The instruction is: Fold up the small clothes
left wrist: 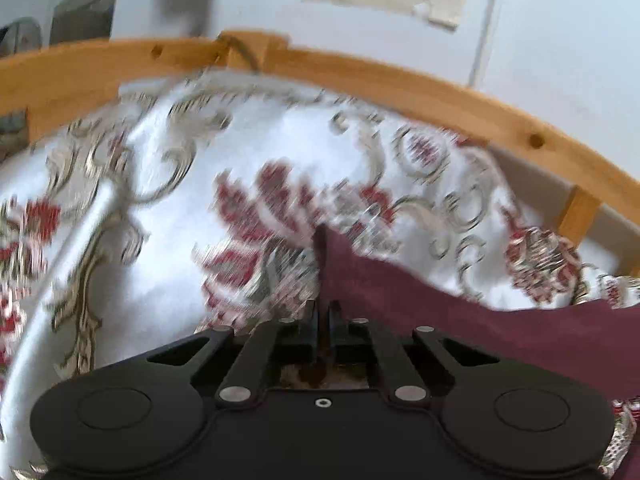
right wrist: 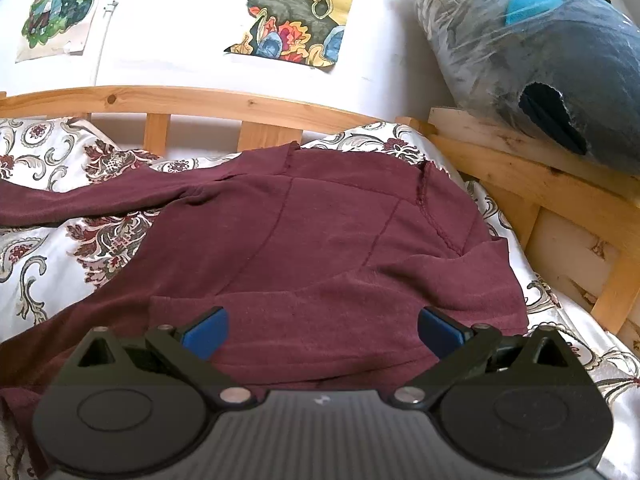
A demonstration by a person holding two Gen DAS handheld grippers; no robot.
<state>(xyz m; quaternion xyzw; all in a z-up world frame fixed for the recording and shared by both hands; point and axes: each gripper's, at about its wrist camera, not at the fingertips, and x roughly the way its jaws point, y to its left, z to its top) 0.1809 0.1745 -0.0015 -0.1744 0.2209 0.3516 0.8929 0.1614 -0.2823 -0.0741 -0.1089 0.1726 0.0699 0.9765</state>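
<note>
No legible writing. Maroon garment [right wrist: 320,240] on bed [right wrist: 48,248]: left gripper [left wrist: 323,312] pinching its edge; right gripper [right wrist: 323,332] spread above its hem.

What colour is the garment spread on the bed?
Dark maroon garment, plain with no print; clearest in the right wrist view.

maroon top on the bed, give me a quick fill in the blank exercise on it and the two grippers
1. The left gripper is shut on a fold of the ____ top.
2. The right gripper hovers over the top with its jaws ____.
3. The top lies on a floral bedspread inside a ____ bed frame.

Missing words: maroon; open; wooden
</note>
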